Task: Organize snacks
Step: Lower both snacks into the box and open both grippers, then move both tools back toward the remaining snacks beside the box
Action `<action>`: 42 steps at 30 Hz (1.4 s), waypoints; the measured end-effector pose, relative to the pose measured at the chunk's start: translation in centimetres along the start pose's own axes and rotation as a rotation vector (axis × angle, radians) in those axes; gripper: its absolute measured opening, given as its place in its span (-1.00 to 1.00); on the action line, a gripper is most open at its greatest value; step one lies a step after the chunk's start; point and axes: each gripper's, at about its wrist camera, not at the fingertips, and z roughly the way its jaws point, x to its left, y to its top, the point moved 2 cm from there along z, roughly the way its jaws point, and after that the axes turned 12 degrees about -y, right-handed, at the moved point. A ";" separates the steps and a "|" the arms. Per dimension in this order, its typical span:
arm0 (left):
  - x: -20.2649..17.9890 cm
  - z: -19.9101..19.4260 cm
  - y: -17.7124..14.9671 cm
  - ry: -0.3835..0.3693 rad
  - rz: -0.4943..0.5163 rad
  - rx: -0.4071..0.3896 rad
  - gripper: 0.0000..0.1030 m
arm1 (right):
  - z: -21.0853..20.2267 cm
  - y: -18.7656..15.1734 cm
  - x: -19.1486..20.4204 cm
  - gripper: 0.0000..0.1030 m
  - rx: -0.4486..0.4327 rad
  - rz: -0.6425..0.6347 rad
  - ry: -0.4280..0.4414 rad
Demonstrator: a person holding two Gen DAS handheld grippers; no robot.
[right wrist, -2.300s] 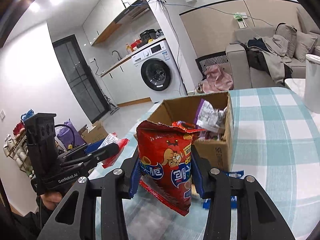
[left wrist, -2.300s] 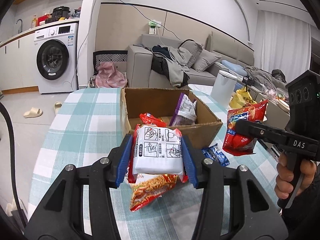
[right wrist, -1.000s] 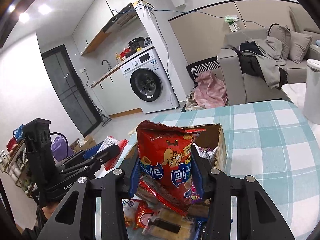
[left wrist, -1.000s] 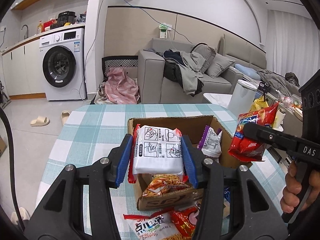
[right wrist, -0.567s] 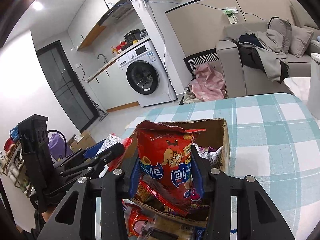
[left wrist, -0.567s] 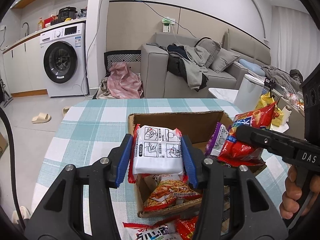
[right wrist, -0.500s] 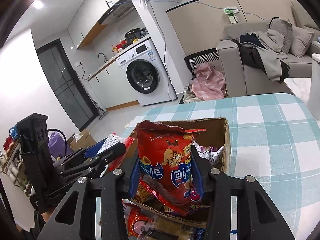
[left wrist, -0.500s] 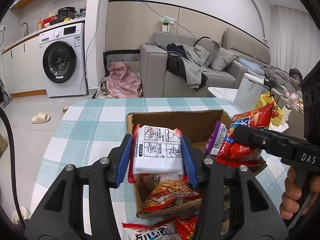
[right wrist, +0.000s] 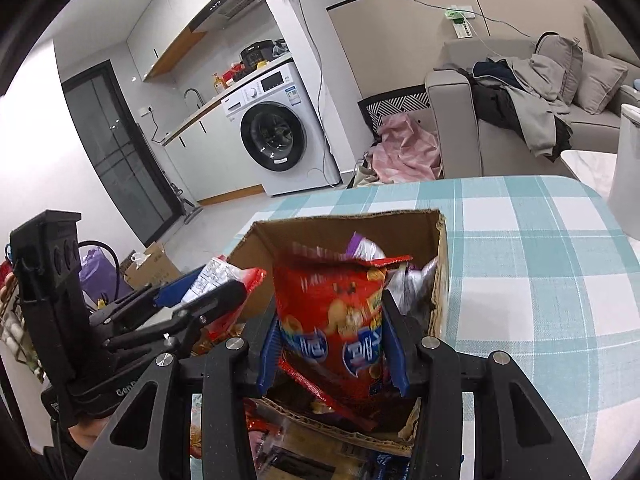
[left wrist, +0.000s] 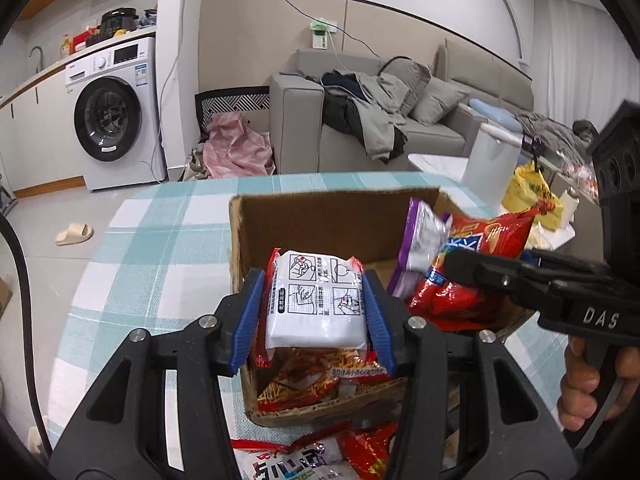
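My left gripper is shut on a white and red noodle packet and holds it over the near left part of the open cardboard box. My right gripper is shut on a red chip bag and holds it over the box, lowered between its walls; it also shows in the left wrist view. A purple and white packet leans inside the box at the right. An orange noodle packet lies in the box below my left gripper.
The box stands on a table with a teal checked cloth. More snack packets lie on the table in front of the box. A white bin and a sofa stand beyond the table.
Both grippers have come down and forward over the box. The right gripper has lowered the red chip bag into the box's right side. Both stay shut on their packets.
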 end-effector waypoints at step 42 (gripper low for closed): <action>-1.6 -12.1 -4.7 0.005 0.021 -0.073 0.98 | -6.8 -6.7 -1.8 0.99 0.032 -0.099 -0.105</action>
